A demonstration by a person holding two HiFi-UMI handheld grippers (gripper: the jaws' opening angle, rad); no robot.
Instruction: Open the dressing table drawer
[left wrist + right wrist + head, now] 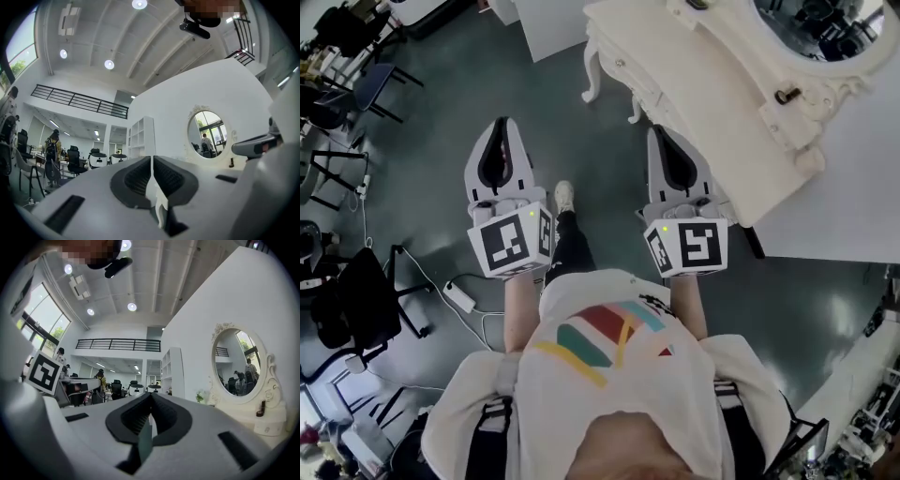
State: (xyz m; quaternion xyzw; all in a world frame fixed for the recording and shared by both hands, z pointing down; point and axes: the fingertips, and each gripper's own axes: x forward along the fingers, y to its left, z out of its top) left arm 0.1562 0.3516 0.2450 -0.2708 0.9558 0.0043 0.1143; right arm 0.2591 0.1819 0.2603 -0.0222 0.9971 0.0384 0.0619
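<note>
1. Here, closest in: a person in a white shirt (609,375) with coloured stripes, standing with one gripper in each hand.
2. Left gripper (500,124): held out over the grey floor (609,141), well apart from the furniture. Jaws together, nothing between them.
3. Right gripper (661,131): held level with the left one, just beside the front edge of the dressing table (694,94). Contact cannot be told. Jaws closed, empty.
4. Dressing table: white, on curved legs, ahead and to the person's right. A small knob (621,64) shows on its front; the drawer's outline cannot be made out.
5. Oval mirror (236,366) in a carved white frame, upright at the back of the tabletop, with a small dark bottle (260,408) beside it.
6. White shelf unit (140,136) against the wall beyond.
7. Office chairs (356,300) and a power strip (457,297), off to the left.
</note>
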